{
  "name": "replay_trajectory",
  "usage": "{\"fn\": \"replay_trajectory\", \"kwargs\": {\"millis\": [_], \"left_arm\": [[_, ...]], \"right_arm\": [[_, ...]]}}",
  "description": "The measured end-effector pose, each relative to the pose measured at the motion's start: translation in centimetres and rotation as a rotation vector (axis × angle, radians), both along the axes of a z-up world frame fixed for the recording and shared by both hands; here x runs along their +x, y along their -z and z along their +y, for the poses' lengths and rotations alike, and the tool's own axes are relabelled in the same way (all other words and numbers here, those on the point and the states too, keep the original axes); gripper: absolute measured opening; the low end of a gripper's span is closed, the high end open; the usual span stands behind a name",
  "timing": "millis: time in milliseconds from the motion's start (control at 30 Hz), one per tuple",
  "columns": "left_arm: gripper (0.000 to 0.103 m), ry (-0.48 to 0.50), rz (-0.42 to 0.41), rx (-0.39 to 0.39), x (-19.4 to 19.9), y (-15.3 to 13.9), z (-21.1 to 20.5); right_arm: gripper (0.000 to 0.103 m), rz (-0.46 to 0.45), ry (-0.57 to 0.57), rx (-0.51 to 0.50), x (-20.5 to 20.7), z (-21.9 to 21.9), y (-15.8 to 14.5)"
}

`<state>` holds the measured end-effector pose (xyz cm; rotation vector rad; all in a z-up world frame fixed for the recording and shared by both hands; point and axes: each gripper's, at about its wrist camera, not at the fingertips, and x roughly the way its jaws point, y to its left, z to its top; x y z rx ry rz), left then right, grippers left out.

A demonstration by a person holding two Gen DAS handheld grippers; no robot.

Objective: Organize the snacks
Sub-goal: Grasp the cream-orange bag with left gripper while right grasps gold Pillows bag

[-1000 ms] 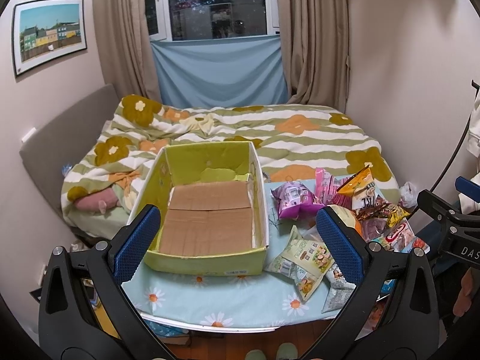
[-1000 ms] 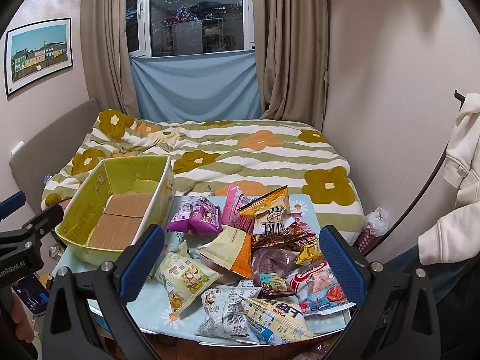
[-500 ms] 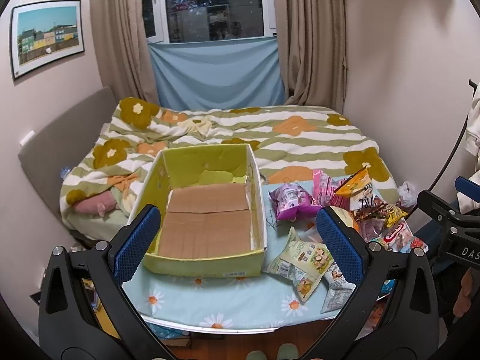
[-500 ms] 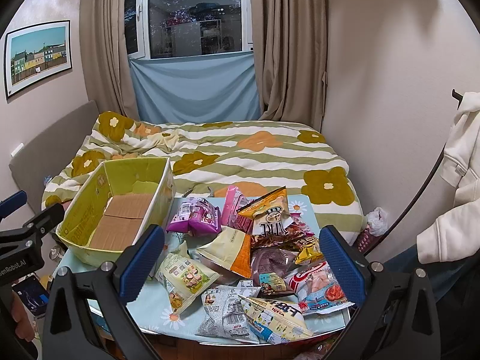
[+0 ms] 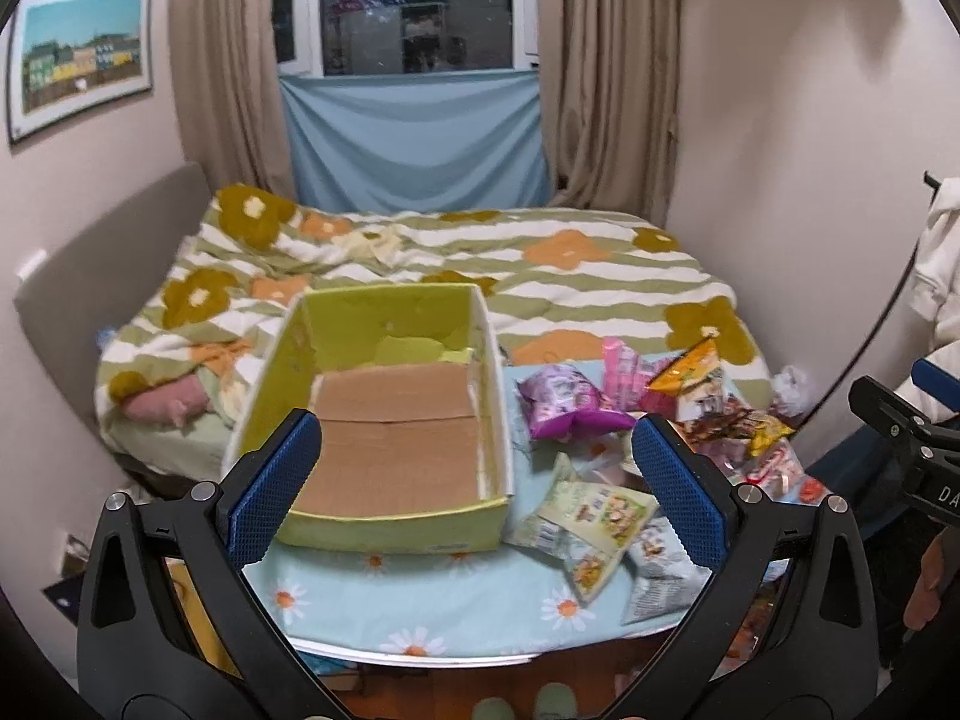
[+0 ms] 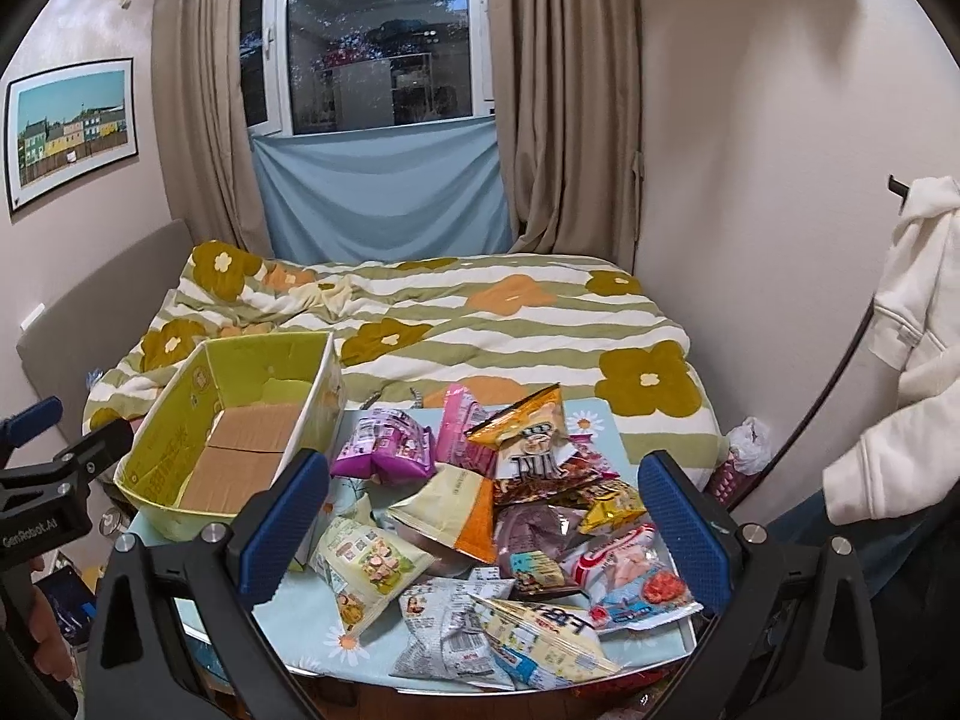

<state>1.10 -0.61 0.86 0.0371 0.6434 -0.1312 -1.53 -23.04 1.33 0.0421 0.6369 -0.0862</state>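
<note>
An empty yellow-green cardboard box [image 5: 336, 354] with a brown floor stands on the left of a small table [image 5: 420, 600] covered by a daisy cloth; it also shows in the right wrist view [image 6: 198, 402]. A heap of snack bags lies to its right: a purple bag [image 6: 384, 444], a pale green bag [image 6: 366, 564], an orange-and-cream bag [image 6: 456, 510], a red-and-white bag [image 6: 630, 576]. My left gripper [image 5: 474, 492] is open and empty, held in front of the box. My right gripper [image 6: 480, 522] is open and empty, above the snack heap.
A bed [image 6: 480, 312] with a striped flower blanket lies behind the table. A wall stands close on the right, with a white hoodie [image 6: 912, 312] hanging there. A curtained window [image 6: 372, 42] is at the back. The table's near edge [image 5: 468, 657] is rounded.
Both views have shifted only slightly. The left wrist view has drifted a little so the box sits marginally lower and nearer. Nothing was grasped or moved.
</note>
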Motion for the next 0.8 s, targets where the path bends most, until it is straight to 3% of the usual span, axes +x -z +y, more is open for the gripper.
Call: {"fn": "replay_trajectory", "kwargs": {"millis": [133,300,500,800], "left_arm": [[0.103,0.077,0.05,-0.011,1.3,0.6,-1.1],[0.103,0.144,0.078,0.006,3.0,2.4,-4.2],[0.103,0.165,0.152,0.031,5.8,5.8,-9.4],[0.103,0.176,0.288,0.073,10.4,12.5,-16.5]], "right_arm": [[0.103,0.021,0.052,-0.022,-1.0,-1.1,-0.1],[0.103,0.087,0.109,-0.006,-1.3,-3.6,1.9],[0.103,0.151,0.15,0.027,-0.9,-8.1,5.9],[0.103,0.262,0.086,0.062,3.4,-13.0,12.2]]}}
